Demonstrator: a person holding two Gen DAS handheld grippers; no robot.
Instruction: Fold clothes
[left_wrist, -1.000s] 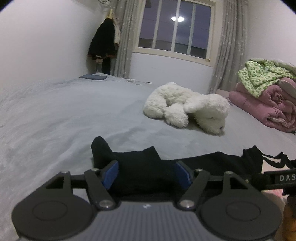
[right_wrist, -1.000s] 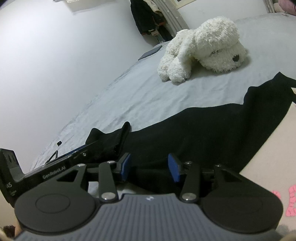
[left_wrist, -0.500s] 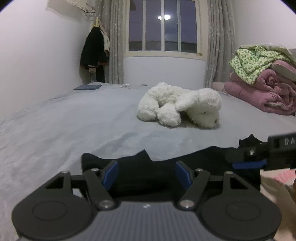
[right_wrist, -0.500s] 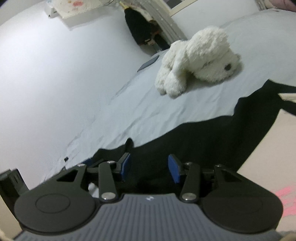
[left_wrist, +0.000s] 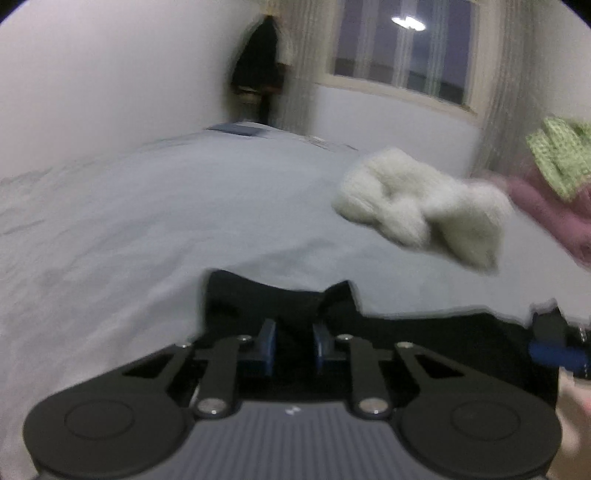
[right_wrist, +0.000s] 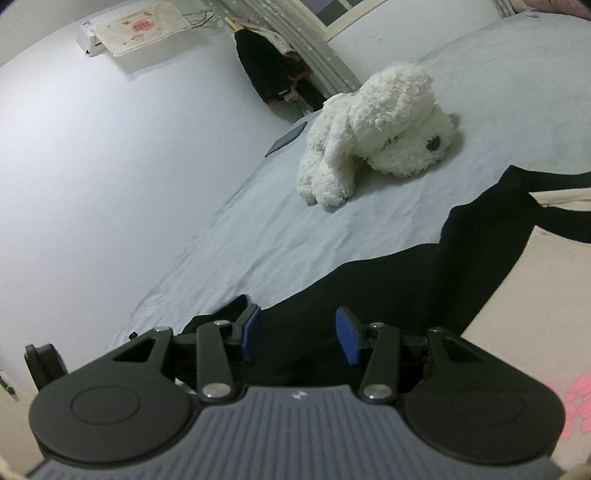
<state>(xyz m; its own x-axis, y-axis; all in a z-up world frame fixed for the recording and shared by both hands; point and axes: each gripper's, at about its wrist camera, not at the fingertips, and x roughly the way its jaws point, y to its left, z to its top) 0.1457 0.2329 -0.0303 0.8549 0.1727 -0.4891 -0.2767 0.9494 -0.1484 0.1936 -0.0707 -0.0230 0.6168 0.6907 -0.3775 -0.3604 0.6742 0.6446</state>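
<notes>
The black garment (right_wrist: 388, 295) lies flat on the grey bed (right_wrist: 295, 236), spread as a long dark band along the near edge, its long axis running crosswise in front of both grippers. Its end with a small upturned peak sits directly ahead of the left gripper (left_wrist: 294, 341); from there the cloth stretches away to that gripper's right, toward the right gripper (right_wrist: 299, 338), whose blue-tipped finger shows at the right edge of the left wrist view

The left gripper's jaws have just been closing and now stand narrow, with a fold of the black cloth rising between the blue pads (left_wrist: 266, 345). The view is blurred and black on black, so whether the pads already press the fold is not certain, though it reads as a pinch at the garment's near edge. The right gripper stands half spread over the cloth, dark fabric lying between and below its pads (right_wrist: 347, 339) with no sign that they squeeze it

Judging from this layout, each hand has its own end of the band: the left is nearer the peaked end, the right nearer the middle. A fold would likely carry the near edge away toward the white plush dog (right_wrist: 373, 129), which lies well apart from the cloth and should not be in the way
</notes>
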